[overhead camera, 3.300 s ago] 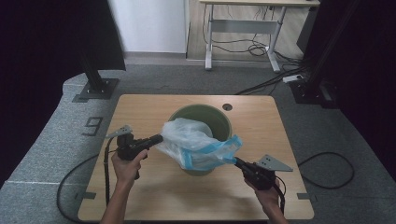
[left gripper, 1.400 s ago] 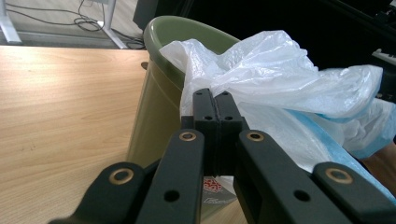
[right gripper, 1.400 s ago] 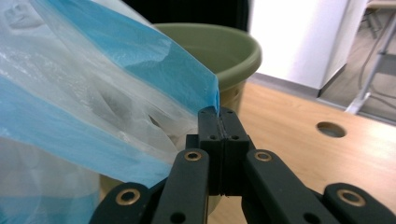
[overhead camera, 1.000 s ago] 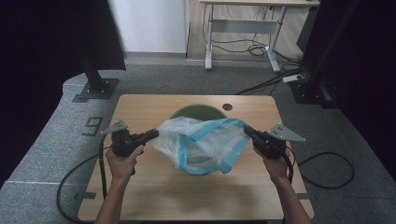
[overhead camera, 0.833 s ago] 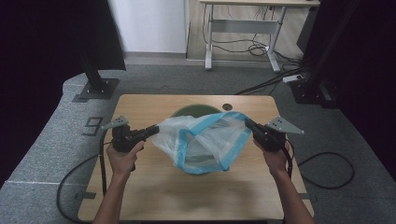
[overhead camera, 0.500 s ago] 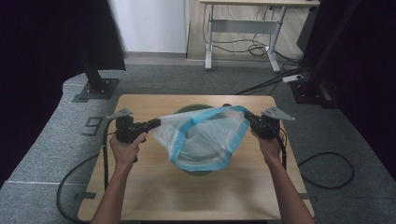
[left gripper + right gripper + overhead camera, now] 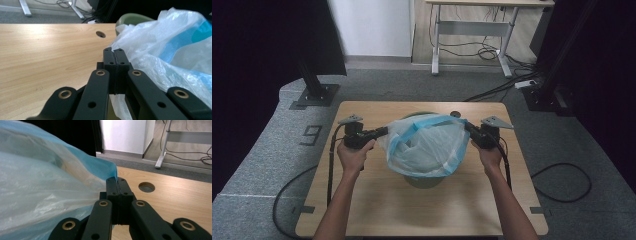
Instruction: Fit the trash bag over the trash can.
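A translucent plastic bag [image 7: 426,145] with a blue rim hangs stretched wide between my two grippers, over a green bin [image 7: 422,179] on the wooden table [image 7: 377,200]. My left gripper [image 7: 384,132] is shut on the bag's left edge; in the left gripper view its jaws pinch the film [image 7: 155,45] at their tips [image 7: 114,51], with the bin's rim [image 7: 135,18] behind. My right gripper [image 7: 466,126] is shut on the bag's right edge; the right gripper view has the blue rim [image 7: 100,167] caught at the closed tips [image 7: 116,180]. The bag hides most of the bin.
A round cable hole [image 7: 455,114] sits near the table's far edge, close to my right gripper. Black cables trail from both grippers over the table's sides. Dark stands [image 7: 314,92] and a desk frame [image 7: 472,30] stand on the grey floor beyond.
Both grippers carried the bag away from me and slightly down, from the table's near half to over the bin. The bag's mouth spread wider and now faces downward over the bin.
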Demonstrator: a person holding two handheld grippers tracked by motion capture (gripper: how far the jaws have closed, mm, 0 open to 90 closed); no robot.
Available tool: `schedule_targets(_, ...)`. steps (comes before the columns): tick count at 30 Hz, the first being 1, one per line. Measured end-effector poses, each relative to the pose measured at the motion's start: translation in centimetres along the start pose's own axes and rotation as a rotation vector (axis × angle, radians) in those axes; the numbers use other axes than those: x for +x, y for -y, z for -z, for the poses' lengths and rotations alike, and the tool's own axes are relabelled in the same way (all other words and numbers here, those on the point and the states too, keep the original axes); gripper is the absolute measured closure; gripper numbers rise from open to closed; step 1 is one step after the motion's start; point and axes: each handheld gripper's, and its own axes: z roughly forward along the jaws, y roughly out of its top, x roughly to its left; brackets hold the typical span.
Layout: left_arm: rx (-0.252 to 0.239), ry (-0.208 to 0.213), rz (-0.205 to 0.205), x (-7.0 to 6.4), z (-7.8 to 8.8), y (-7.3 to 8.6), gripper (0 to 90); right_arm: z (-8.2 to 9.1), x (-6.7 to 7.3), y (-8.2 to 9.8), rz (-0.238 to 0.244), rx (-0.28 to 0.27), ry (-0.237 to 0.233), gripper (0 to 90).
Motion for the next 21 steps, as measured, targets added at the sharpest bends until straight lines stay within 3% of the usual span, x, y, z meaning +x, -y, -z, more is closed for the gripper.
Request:
schedule_targets(9,0.027,-0.006,0.038,1.0,-1.7,0.9,90.0,-1.1,0.1,1.6,-0.027,0.063,-0.037,88.6)
schedule_targets(14,0.055,-0.002,0.073,1.7,-2.7,1.6,90.0,-1.2,0.5,1.6,-0.010,0.075,-0.053,88.6)
schedule_targets(21,0.069,0.002,0.069,1.7,-3.7,1.9,90.0,-2.0,0.6,2.2,-0.022,0.143,-0.073,88.7)
